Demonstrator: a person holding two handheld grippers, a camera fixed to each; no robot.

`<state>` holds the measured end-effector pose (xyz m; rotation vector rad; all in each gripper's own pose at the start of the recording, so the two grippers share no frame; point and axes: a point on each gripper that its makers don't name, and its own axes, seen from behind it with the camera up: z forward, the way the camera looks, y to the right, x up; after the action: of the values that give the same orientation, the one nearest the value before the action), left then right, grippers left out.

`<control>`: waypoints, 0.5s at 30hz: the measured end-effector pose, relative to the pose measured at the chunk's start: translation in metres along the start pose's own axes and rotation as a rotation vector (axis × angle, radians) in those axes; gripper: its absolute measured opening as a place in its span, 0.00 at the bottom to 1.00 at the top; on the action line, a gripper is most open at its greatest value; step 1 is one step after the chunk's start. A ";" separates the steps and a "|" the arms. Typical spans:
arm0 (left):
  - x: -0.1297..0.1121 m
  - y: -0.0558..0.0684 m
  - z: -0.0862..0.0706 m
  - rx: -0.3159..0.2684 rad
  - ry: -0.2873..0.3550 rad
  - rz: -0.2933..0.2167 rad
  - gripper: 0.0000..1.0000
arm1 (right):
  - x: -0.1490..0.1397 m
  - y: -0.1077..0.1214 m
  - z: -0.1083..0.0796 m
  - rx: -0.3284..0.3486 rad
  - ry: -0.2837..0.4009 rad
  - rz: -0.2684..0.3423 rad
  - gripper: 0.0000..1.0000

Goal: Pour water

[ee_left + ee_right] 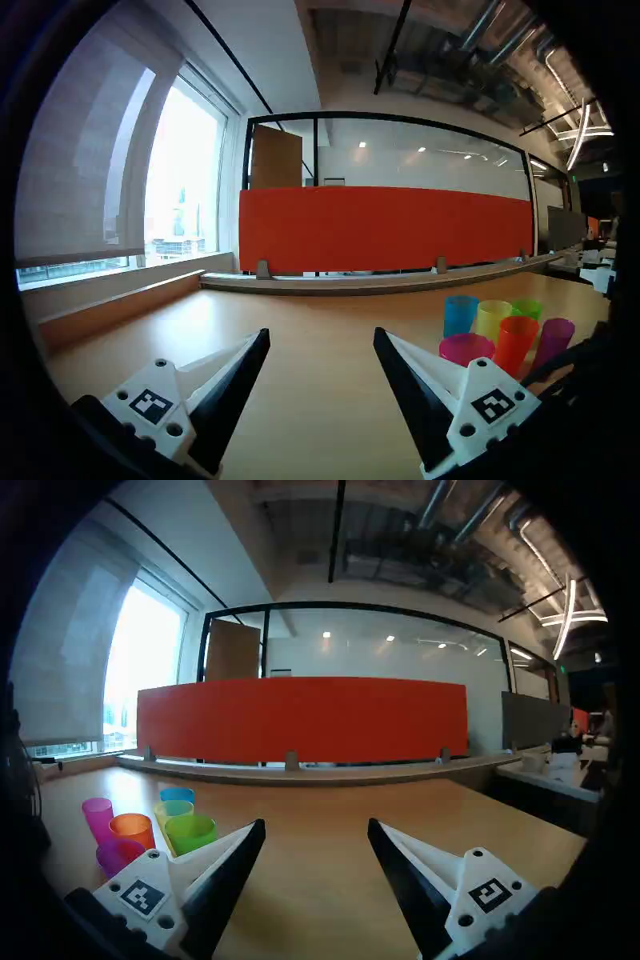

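Note:
Several coloured plastic cups stand in a cluster on the wooden table (pixel 320 336). In the left gripper view they are at the right: a blue cup (pixel 460 314), a yellow cup (pixel 492 318), a green cup (pixel 527 307), an orange cup (pixel 515 342), a purple cup (pixel 554 339) and a pink cup (pixel 466 349). My left gripper (pixel 322 340) is open, empty, left of them. In the right gripper view the cups sit at the left: the green cup (pixel 190 833), orange cup (pixel 133 830), blue cup (pixel 177 795). My right gripper (pixel 316 830) is open and empty, right of them.
A red divider panel (pixel 384 228) runs along the table's far edge, with glass walls behind. Windows (pixel 180 192) line the left side above a ledge. More desks with items (pixel 560 760) stand at the far right.

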<state>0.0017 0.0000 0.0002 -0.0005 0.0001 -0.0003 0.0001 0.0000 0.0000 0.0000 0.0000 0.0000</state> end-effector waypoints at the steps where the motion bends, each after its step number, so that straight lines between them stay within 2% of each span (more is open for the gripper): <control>1: 0.000 0.000 0.000 0.000 0.000 0.000 0.96 | 0.000 0.000 0.000 0.000 0.000 0.000 0.99; 9: 0.000 0.000 -0.002 -0.003 0.002 0.001 0.96 | 0.002 -0.001 0.000 0.002 -0.003 -0.001 1.00; 15: 0.008 -0.002 -0.004 -0.006 -0.006 0.008 0.96 | 0.008 0.008 0.002 -0.012 -0.017 0.009 1.00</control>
<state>0.0098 -0.0021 -0.0038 -0.0065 -0.0057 0.0074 0.0078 0.0076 0.0015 -0.0124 -0.0169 0.0094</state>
